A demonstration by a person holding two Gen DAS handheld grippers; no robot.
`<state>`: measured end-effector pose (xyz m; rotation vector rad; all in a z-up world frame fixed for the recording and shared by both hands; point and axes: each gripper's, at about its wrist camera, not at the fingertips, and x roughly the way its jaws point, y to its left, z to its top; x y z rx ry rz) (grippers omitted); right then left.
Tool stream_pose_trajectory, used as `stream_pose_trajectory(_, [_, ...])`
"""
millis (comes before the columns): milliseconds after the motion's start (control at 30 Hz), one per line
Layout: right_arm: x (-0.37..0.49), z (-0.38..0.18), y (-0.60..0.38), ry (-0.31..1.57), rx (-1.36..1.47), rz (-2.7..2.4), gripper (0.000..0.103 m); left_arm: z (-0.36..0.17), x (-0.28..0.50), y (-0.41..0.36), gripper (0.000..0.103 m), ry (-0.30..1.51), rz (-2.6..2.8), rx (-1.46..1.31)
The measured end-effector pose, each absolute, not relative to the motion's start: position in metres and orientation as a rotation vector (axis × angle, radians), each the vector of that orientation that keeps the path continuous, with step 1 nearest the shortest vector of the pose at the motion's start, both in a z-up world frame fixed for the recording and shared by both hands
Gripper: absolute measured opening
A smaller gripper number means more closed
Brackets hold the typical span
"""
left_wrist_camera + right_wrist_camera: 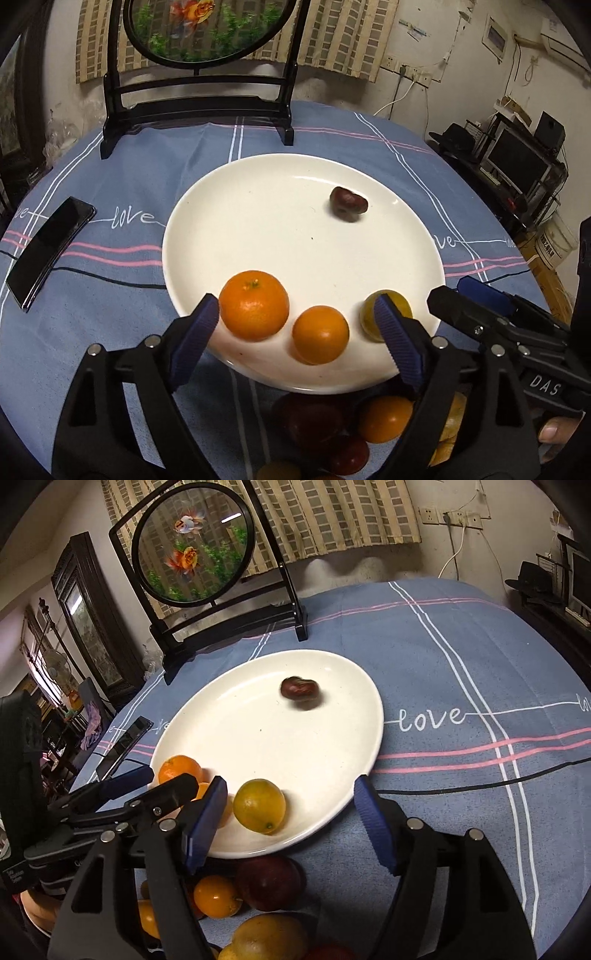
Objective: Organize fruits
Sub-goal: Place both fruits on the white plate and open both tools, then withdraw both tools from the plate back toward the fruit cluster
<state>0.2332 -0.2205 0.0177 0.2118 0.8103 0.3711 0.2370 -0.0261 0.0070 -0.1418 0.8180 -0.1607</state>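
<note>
We see a white plate (258, 229) at the centre of the frame on the blue-clothed desk (110, 295). Near its lower rim sit a dimpled orange (254, 305), a smaller smooth orange (320, 334) and a yellow-green citrus (259, 805); a dark red, blurred fruit (348, 204) lies upper right. Our left gripper (295, 332) and right gripper (290, 823) both stand wide, fingers holding nothing.
</note>
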Motion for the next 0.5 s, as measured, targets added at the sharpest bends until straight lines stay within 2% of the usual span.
stream_pose_trajectory(100, [0.228,0.022,-0.22,0.797,0.211,0.381,0.076,0.009,0.233,-0.026,0.089,0.804,-0.163,-0.146])
stream_pose_trajectory(233, [0.221,0.028,-0.221,0.758,0.206,0.365,0.089,0.01,0.23,-0.029,0.091,0.794,-0.166,-0.14])
stream_pose_trajectory(500, [0.222,0.029,-0.223,0.747,0.193,0.347,0.091,0.01,0.229,-0.029,0.093,0.775,-0.171,-0.149])
